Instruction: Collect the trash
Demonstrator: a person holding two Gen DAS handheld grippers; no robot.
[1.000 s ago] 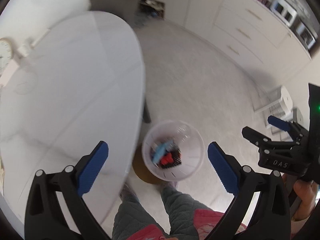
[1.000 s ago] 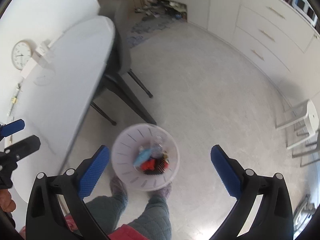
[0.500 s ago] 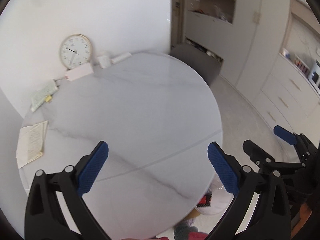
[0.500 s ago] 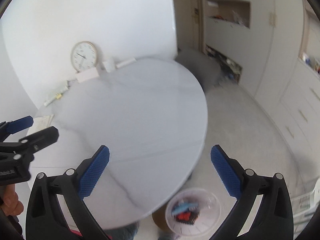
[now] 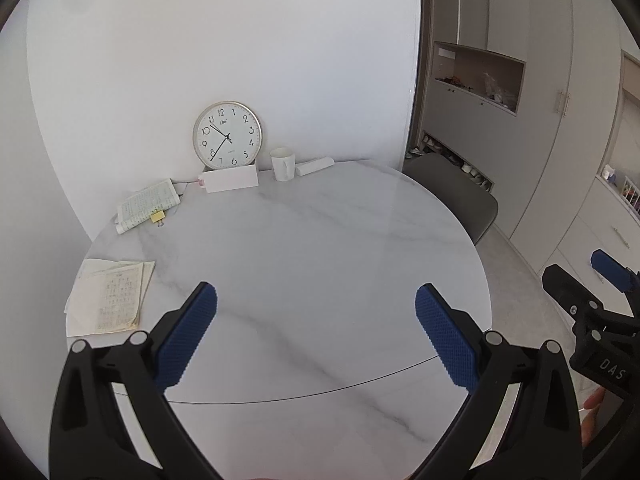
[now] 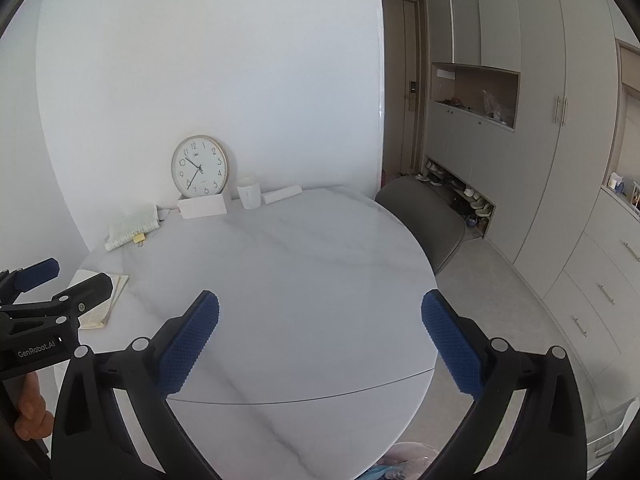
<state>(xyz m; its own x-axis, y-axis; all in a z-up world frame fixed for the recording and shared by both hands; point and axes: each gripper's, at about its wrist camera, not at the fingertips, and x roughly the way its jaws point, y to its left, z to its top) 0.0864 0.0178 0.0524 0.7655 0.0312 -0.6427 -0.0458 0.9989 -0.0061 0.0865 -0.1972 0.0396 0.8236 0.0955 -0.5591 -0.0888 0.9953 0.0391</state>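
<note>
1. White marble tabletop [image 5: 304,248] is filling both views, round, with a seam crossing its near part.
2. Left gripper [image 5: 316,334] is hovering above the near edge, jaws spread wide, holding nothing.
3. Right gripper [image 6: 320,338] is hanging beside it, likewise gaping and empty.
4. Trash bin [image 6: 400,462] is peeking out below the table's near rim, with only a sliver of it showing.
5. Paper sheets [image 5: 108,300] are lying at the left edge.
6. Farther back, a booklet [image 5: 146,204], a white mug [image 5: 283,165] and a wall clock [image 5: 227,135] are sitting against the wall.
7. Grey chair [image 6: 424,216] is standing beyond the table's right side.
</note>
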